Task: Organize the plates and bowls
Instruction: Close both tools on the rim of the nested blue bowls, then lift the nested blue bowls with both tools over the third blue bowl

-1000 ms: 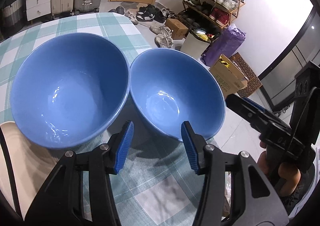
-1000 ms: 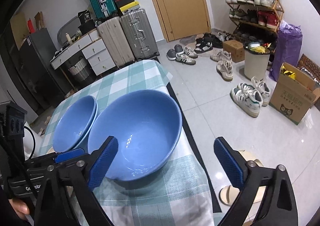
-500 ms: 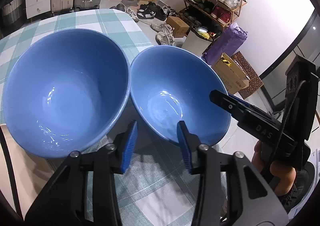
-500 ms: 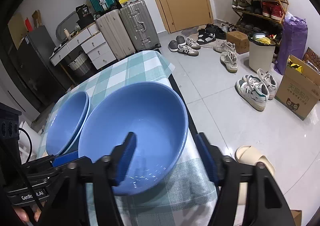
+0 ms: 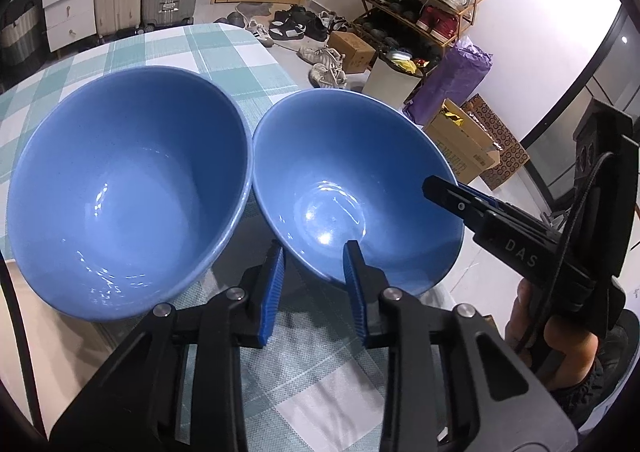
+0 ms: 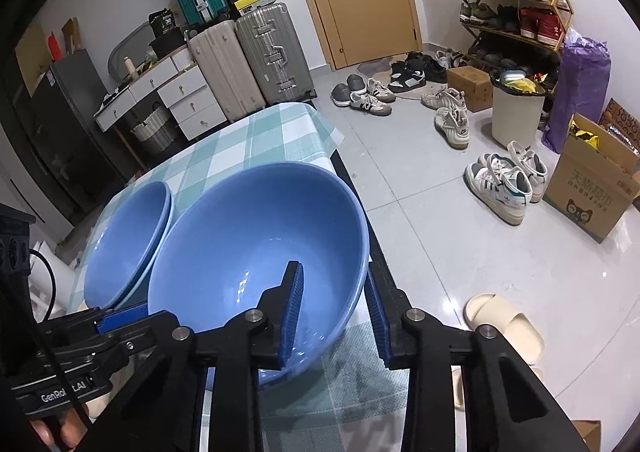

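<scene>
counter [image 5: 224, 52]: covered with a green-and-white checked cloth; its right edge drops to a grey tiled floor [image 6: 420, 220].

right-hand bowl [image 5: 352, 188]: a glossy blue ceramic bowl, upright on the cloth close to the counter's right edge. both tools are on its rim.

left-hand bowls [image 5: 128, 188]: a larger-looking glossy blue bowl just beside the first, rims almost meeting. the right wrist view shows a second rim under it [image 6: 128, 240], so it is two bowls nested.

left tool [image 5: 314, 288]: black frame, ribbed blue pads. its jaws are closing with the near rim of the right-hand bowl between them, one pad inside the bowl, the other outside under the wall. whether the pads already press on the wall cannot be told.

right tool [image 6: 334, 304]: same build. its jaws are closing over the right side of the same bowl, the left pad inside, the right pad outside. the outer pad sits against the rim; the inner pad looks slightly off the wall, so a firm grip cannot be told.

right tool in the left wrist view [image 5: 460, 204]: comes in from the right, its tip over the bowl's right rim, held by a hand [image 5: 560, 344].

left tool in the right wrist view [image 6: 120, 316]: low at the left, its blue pad at the bowl's near-left rim.

floor: scattered sneakers [image 6: 504, 184], a cream slipper [image 6: 504, 328], a cardboard box [image 6: 592, 192].

back wall: silver suitcases [image 6: 248, 64], a wooden door [image 6: 360, 0].
</scene>
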Available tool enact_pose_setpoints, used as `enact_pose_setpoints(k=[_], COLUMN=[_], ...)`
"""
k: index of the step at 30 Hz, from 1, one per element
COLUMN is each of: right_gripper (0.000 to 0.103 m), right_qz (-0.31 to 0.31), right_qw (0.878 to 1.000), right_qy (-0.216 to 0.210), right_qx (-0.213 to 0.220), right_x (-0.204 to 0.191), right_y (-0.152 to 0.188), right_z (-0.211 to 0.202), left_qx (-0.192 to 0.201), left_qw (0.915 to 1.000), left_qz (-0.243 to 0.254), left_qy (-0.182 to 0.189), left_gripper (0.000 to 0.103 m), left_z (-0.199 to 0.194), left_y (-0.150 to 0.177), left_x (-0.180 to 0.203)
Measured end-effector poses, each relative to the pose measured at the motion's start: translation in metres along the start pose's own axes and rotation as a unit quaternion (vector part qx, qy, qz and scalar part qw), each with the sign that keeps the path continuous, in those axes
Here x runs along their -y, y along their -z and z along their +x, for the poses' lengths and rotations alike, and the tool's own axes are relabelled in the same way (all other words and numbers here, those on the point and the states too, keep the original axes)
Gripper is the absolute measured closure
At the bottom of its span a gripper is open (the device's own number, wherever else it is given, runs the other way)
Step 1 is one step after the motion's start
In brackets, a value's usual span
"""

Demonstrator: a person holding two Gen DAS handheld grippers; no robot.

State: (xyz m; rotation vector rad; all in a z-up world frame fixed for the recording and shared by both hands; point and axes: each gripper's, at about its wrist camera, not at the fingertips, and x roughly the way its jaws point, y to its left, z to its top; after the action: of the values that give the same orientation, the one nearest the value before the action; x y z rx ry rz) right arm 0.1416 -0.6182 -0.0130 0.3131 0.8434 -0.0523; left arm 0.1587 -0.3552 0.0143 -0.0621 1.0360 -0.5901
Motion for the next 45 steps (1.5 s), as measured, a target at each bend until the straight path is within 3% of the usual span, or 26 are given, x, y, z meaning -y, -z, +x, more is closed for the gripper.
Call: enact_pose_setpoints(k=[21,45], right_gripper=[0.070,0.070], right_qz=[-0.010,-0.041], right_qw=[0.999,0.995], right_qy=[0.017,0.004], right_qx=[0.040,0.089], right_x=[-0.007,-0.065], right_y=[0.007,0.004], right_z=[-0.057,-0.116], left_qx=[0.028,0.098], left_qw=[0.9990,0.9944], left_qz=[0.033,0.038], left_qy=[0.012,0.005], left_gripper=[0.077,0.077], left_z=[-0.039,-0.138], left_y=[0.007,0.022], left_x=[0.020,0.020])
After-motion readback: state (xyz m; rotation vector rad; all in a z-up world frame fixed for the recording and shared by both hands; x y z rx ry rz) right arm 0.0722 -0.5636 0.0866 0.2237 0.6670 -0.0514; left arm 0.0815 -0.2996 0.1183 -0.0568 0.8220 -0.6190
